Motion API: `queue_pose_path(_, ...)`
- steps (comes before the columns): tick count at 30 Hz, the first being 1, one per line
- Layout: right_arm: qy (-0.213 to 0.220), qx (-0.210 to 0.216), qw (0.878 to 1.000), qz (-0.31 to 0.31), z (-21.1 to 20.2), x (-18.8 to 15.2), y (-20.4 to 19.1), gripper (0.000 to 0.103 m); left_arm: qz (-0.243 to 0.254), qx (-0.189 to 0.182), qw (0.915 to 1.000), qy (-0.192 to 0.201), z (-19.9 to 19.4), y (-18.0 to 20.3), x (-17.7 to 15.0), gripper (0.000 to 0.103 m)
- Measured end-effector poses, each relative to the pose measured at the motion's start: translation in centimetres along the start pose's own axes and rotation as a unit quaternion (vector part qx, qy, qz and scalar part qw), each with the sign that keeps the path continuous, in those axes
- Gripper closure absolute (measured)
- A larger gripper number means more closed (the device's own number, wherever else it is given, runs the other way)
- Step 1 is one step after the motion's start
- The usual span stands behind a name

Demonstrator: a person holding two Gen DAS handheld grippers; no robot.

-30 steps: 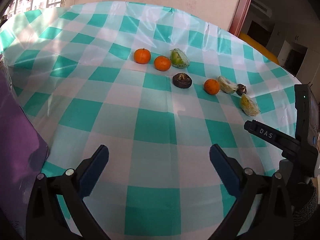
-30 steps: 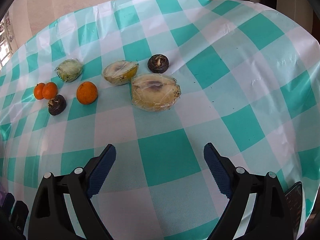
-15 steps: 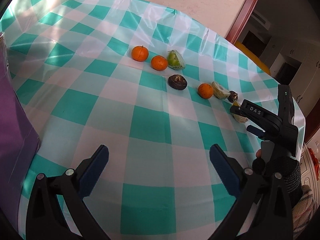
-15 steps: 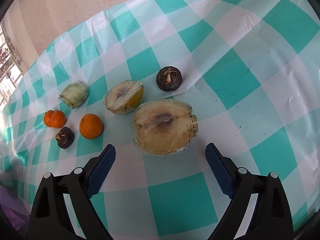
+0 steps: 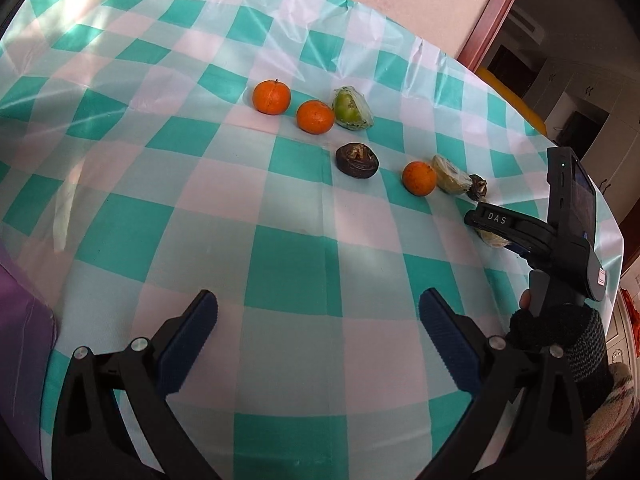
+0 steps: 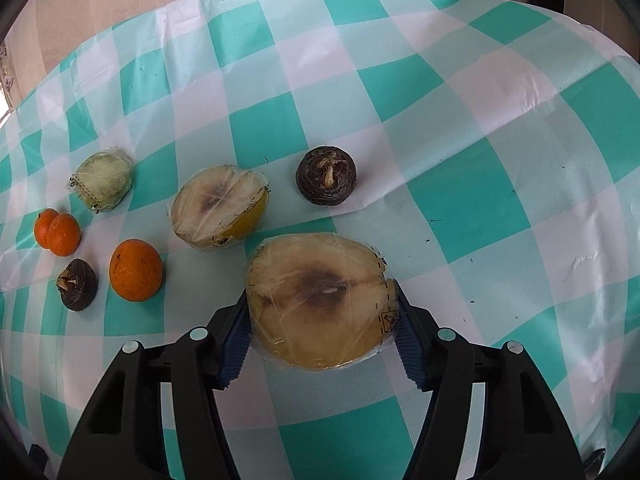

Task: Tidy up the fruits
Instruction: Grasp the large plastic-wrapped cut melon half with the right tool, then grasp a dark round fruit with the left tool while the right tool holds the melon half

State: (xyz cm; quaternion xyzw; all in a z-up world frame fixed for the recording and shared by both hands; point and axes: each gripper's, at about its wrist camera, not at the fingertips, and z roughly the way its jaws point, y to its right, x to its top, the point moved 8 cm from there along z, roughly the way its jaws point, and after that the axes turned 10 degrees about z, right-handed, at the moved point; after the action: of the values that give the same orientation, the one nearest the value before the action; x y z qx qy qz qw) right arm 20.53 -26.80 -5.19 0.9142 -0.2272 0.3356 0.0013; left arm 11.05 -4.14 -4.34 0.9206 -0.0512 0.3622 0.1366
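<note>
My right gripper (image 6: 322, 334) has its blue pads against both sides of a large plastic-wrapped fruit half (image 6: 320, 300) lying cut face up on the checked tablecloth. Beyond it lie a second wrapped half (image 6: 218, 212), a dark round fruit (image 6: 326, 176), an orange (image 6: 136, 270), another dark fruit (image 6: 77, 284), two small oranges (image 6: 58, 230) and a wrapped green half (image 6: 104, 180). My left gripper (image 5: 318, 330) is open and empty above the cloth, well short of the fruits (image 5: 316, 117). The right gripper's body (image 5: 536, 232) shows at the right of the left wrist view.
A purple object (image 5: 22, 312) sits at the left edge of the left wrist view. The round table's far edge (image 5: 440, 54) faces a wall and a doorway. The person's gloved hand (image 5: 560, 332) holds the right gripper.
My right gripper has moved forward and its jaws have narrowed onto the large wrapped fruit half. The left gripper has stayed open, with its view shifted slightly.
</note>
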Motion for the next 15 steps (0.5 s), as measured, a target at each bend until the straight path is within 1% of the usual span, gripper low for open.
queue_pose_path(3,0.001,0.032,0.999,0.021,-0.3,0.0,0.3,0.042,-0.003,0.015,0.9999,-0.006,2.0,-0.2,1.9,0.002)
queue_pose_path(6,0.002,0.041,0.999,0.029,-0.4,0.0,0.4,0.042,0.009,0.034,0.9993,-0.016,4.4,0.0,4.1,0.002)
queue_pose_path(10,0.002,0.049,0.998,0.034,-0.4,-0.2,0.4,0.042,0.043,0.071,0.9964,-0.018,7.3,1.3,7.1,0.003)
queue_pose_path(13,0.001,0.052,0.998,0.034,-0.4,-0.2,0.3,0.042,0.071,0.083,0.9936,-0.029,9.4,2.5,8.7,0.012)
queue_pose_path(15,0.001,0.053,0.998,0.033,-0.5,-0.4,0.7,0.042,0.097,0.093,0.9902,-0.038,10.6,3.2,9.3,0.021)
